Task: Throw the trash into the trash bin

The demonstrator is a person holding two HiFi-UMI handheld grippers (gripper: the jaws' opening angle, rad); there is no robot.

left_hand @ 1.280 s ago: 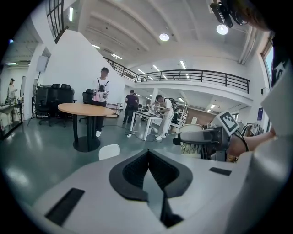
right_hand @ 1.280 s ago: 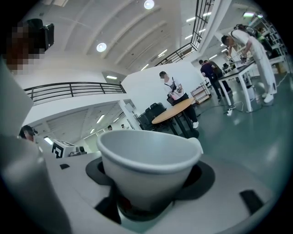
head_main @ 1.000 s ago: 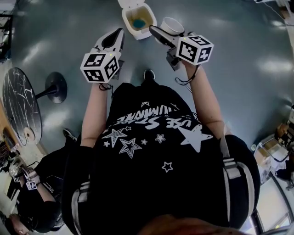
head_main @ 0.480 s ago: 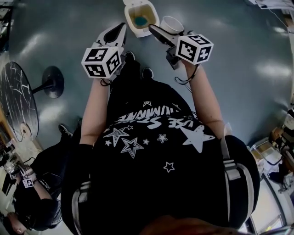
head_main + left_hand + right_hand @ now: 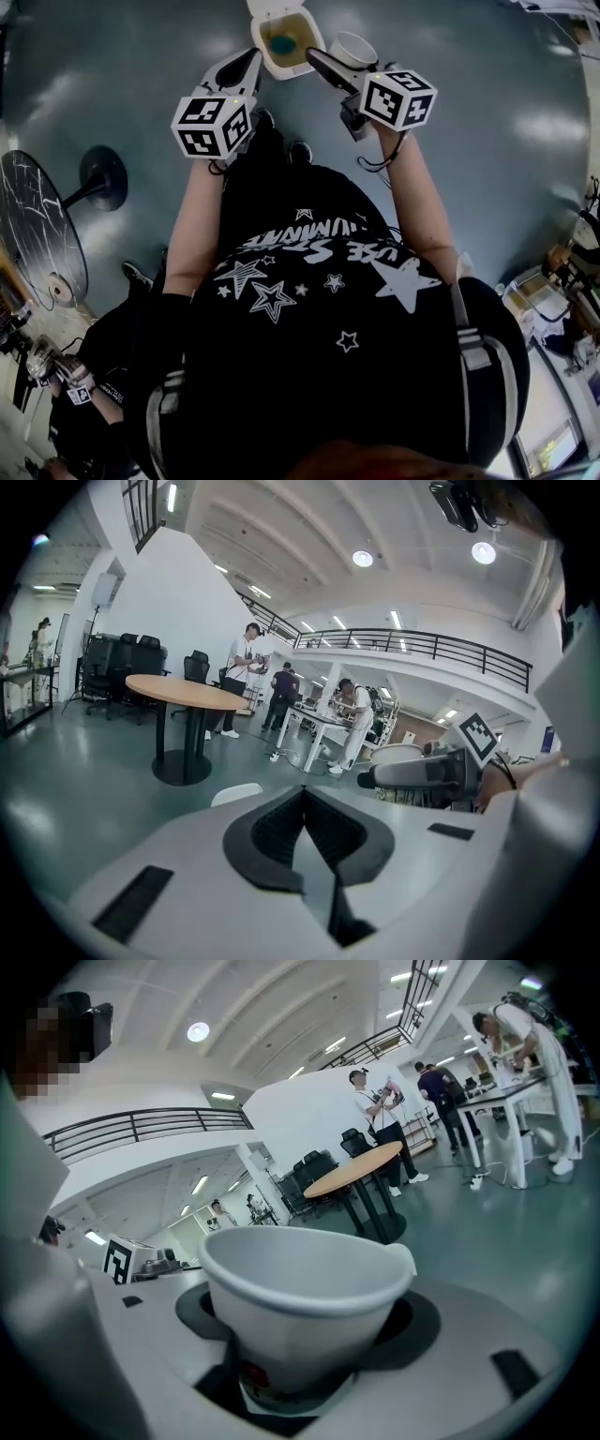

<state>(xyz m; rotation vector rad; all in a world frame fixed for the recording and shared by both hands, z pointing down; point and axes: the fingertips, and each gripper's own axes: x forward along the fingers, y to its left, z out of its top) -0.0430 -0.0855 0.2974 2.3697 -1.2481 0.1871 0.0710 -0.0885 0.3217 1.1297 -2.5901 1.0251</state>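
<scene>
Right claw (image 5: 330, 64) is clamped on a paper cup (image 5: 353, 49), near the open trash bin (image 5: 281, 67) on the floor (image 5: 487, 187); left claw (image 5: 246, 61) is closed, empty. Released here, the light cup could clip its edge and land outside.

Left gripper (image 5: 247, 58) closed, right gripper (image 5: 337, 58) clamped
</scene>
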